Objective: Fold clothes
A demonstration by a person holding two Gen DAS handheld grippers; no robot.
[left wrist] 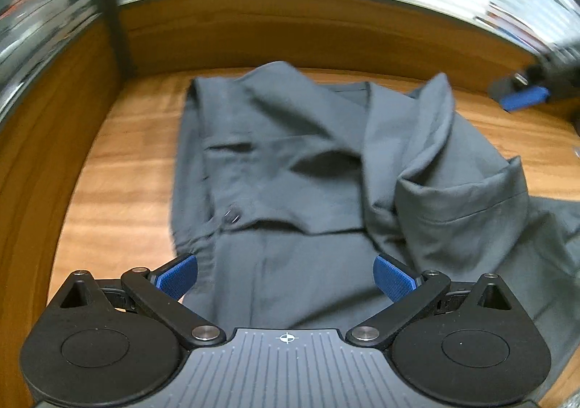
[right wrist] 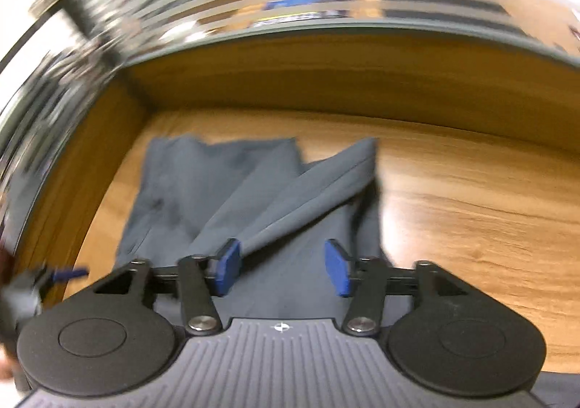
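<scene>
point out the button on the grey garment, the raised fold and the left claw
button [left wrist: 232, 216], left wrist view, on its dark round face
raised fold [right wrist: 326, 183], right wrist view, on its lifted ridge
left claw [left wrist: 286, 279], left wrist view, midway between its blue pads

A wood-grain table [left wrist: 130, 161] with raised wooden back panel [left wrist: 290, 31] (blurred room beyond)

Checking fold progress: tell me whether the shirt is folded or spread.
Partly folded: the shirt lies rumpled on the table, sides turned inward.
</scene>
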